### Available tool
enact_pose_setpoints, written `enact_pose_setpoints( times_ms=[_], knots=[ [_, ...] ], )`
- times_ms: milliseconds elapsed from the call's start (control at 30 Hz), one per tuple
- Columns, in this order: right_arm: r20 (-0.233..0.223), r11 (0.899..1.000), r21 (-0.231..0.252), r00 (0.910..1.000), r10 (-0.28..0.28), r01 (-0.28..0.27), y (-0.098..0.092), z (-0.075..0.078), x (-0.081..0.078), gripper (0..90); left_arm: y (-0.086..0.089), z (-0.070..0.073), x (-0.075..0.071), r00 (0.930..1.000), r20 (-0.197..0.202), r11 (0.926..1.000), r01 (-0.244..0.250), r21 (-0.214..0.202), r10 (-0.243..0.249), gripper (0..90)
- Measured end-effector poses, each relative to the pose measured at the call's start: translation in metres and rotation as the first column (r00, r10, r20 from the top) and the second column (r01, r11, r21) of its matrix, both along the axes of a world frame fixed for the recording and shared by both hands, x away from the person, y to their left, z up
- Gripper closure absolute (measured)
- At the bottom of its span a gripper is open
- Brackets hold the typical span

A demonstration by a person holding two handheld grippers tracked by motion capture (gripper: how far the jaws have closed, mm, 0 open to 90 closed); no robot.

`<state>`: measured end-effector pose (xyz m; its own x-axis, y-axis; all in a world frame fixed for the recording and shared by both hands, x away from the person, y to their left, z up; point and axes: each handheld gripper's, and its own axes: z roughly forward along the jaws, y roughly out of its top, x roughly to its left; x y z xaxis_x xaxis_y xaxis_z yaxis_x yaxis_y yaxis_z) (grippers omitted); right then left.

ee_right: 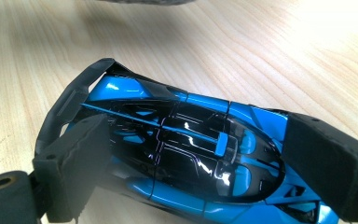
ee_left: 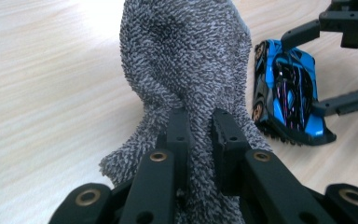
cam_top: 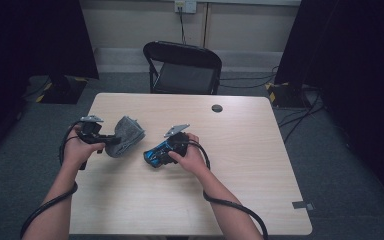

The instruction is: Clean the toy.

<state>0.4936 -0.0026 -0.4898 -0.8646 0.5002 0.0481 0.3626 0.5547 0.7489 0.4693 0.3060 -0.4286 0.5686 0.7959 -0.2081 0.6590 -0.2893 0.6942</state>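
Wooden table, person seated at its near edge. Grey towel bunched left of centre, pinched by the left gripper and lifted. Blue toy car just beside it, on the table, clamped by the right gripper, seemingly by its sides. Likely wiping: keep the car steady, drag cloth gently over the roof.

Both forearms in from the near edge, left hand gripping the left gripper with jaws pinched nearly together and aimed right, right hand holding the right gripper jaws wide, pointed left.
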Motion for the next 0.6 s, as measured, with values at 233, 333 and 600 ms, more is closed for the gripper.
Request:
enact_pose_setpoints(
  times_ms=[233,333,600],
  knots=[
    [0.002,1.0,0.005,1.0,0.001,-0.001,0.0,0.0,0.0,7.6,-0.018,0.0,0.019,0.9998,0.02,0.9997,-0.003,-0.023,0.003,79.4],
    [0.002,1.0,0.006,1.0,0.001,-0.001,0.0,-0.001,0.0,7.6,-0.028,-0.002,0.027,0.9996,0.027,0.9994,-0.012,-0.033,0.013,79.4],
    [0.003,1.0,0.013,1.0,0.004,-0.004,-0.001,-0.001,0.0,7.6,-0.063,-0.015,0.051,0.9996,0.018,0.9995,0.02,-0.026,-0.019,79.3]
  ],
)
